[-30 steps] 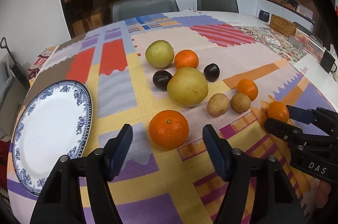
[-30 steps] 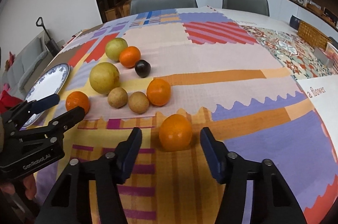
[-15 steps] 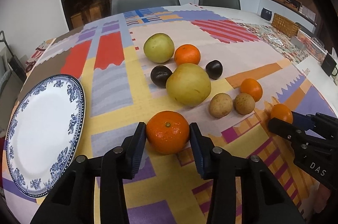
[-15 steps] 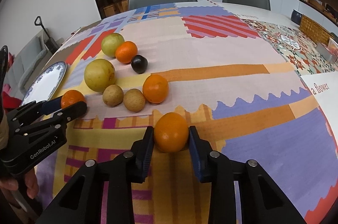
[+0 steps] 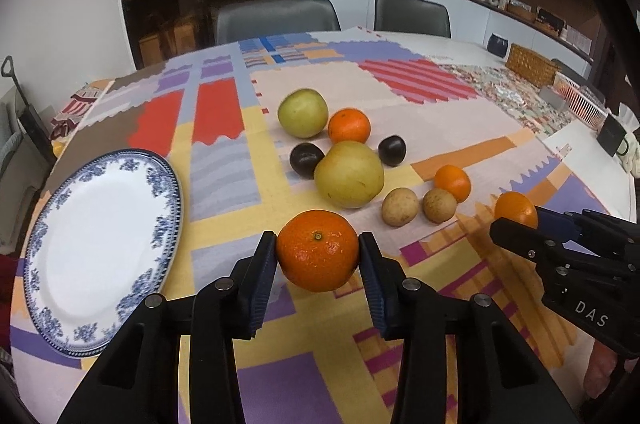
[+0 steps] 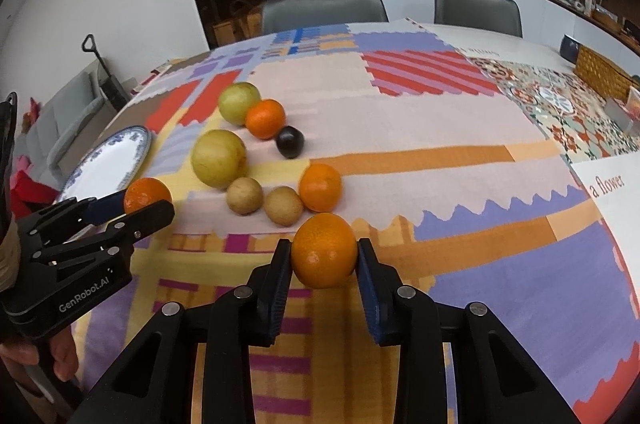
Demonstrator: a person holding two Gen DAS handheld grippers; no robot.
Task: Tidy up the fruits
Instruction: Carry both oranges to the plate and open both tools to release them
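— Fruits first: which are gripped?
— Left gripper (image 5: 318,251) clenches a mandarin (image 5: 317,250); right gripper (image 6: 323,251) grasps an orange (image 6: 324,250), both squeezed across their widest part, probably so they cannot roll.
— And beyond?
— Loose fruit is clustered mid-tablecloth (image 6: 460,140); the bare plate (image 5: 96,248) at left looks like the destination.

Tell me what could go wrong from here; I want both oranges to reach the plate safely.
Both fruits are round and pinched only at their sides: the left gripper on its orange, the right gripper on its orange, so either may slip. The plate lies left, so the right one must pass the loose fruit.
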